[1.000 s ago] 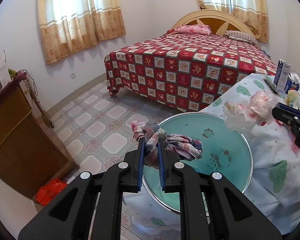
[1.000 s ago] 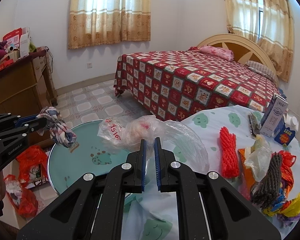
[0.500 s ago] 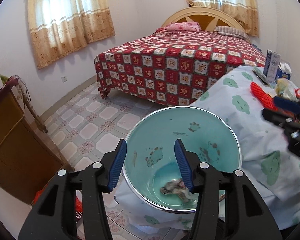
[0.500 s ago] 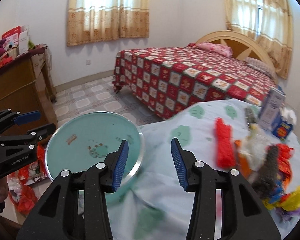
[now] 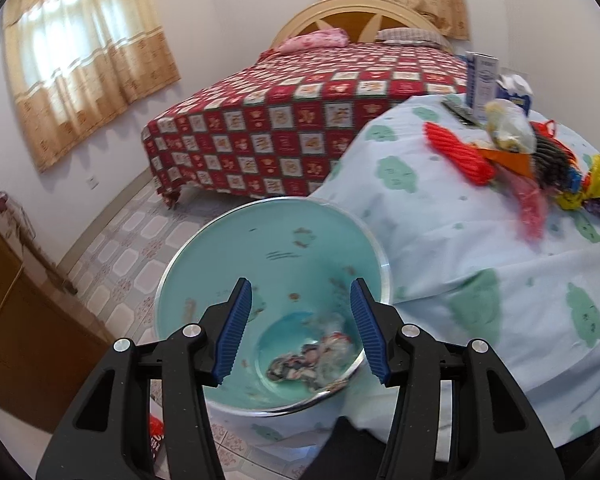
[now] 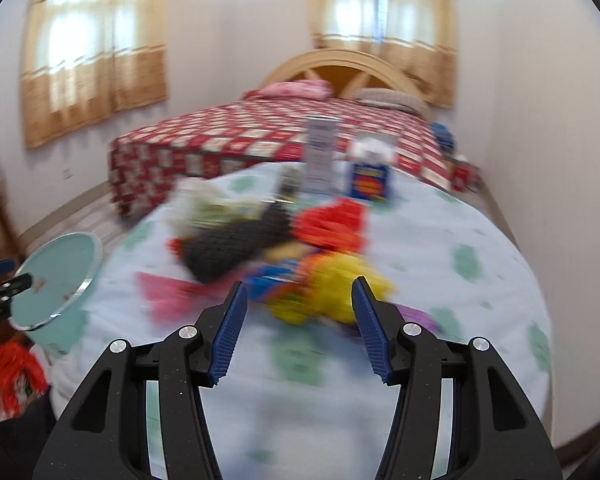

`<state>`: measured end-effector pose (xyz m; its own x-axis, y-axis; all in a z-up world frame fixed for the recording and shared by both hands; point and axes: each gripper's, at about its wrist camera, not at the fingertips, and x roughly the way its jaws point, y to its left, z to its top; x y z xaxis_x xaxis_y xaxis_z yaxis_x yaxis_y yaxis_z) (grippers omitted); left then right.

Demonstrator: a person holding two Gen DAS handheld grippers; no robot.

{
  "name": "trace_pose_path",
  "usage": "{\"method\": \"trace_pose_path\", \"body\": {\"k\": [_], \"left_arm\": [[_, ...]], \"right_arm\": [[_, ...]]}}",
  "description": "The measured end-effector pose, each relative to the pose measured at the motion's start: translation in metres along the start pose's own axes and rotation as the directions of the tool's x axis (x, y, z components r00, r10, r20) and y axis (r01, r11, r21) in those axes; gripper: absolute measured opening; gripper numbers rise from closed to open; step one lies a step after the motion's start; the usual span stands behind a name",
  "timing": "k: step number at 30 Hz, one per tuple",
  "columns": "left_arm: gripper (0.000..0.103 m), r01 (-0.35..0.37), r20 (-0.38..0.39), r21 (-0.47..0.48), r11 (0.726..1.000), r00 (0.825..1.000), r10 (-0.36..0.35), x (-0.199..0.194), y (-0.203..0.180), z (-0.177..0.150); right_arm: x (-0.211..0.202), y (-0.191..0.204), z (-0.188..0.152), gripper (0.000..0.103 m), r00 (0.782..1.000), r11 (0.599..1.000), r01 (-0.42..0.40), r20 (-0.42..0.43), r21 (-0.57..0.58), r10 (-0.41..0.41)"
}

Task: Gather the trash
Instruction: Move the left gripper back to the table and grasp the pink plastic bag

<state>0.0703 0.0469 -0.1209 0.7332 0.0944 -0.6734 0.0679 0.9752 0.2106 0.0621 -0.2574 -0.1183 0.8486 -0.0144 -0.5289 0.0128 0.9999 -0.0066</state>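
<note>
A teal bin with a metal rim stands beside the cloth-covered table. At its bottom lie a checked cloth scrap and a crumpled clear bag. My left gripper hangs open over the bin with nothing between its fingers. My right gripper points at the trash pile on the table, its jaws opening and empty. The blurred pile holds a yellow bag, red netting, a dark rope bundle and a pink wrapper. The bin shows at the left.
A white carton and a blue box stand at the table's far side. Beyond is a bed with a red checked cover. A wooden cabinet stands left of the bin, and red bags lie on the floor.
Both grippers opened: the cloth scrap and the clear bag left them and now lie in the bin. The right gripper swung from the bin to the trash pile on the table.
</note>
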Motion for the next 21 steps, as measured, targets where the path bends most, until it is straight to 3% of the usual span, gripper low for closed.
{"method": "trace_pose_path", "body": {"k": [7,16,19,20,21], "left_arm": [[0.052,0.071,0.022,0.032,0.997,0.997,-0.072,-0.005,-0.054,0.020],[0.056,0.204,0.051,0.083,0.975,0.977,-0.209,-0.006,-0.133,0.049],[0.056,0.233,0.016,0.097,0.968,0.972,-0.236,0.010,-0.156,0.053],[0.056,0.244,0.004,0.094,0.965,0.969,-0.246,0.014,-0.159,0.053],[0.048,0.253,-0.012,0.092,0.963,0.967,-0.253,0.019,-0.162,0.054]], "right_arm": [[0.001,-0.044,-0.016,0.054,0.999,0.996,0.047,-0.015,0.075,-0.046],[-0.014,-0.077,-0.027,0.062,0.995,0.988,0.102,0.003,0.112,-0.103],[-0.016,-0.091,-0.033,0.063,0.994,0.983,0.111,0.004,0.145,-0.112],[-0.016,-0.095,-0.035,0.063,0.994,0.981,0.109,0.003,0.158,-0.111],[-0.018,-0.097,-0.038,0.063,0.994,0.981,0.104,0.001,0.166,-0.105]]}}
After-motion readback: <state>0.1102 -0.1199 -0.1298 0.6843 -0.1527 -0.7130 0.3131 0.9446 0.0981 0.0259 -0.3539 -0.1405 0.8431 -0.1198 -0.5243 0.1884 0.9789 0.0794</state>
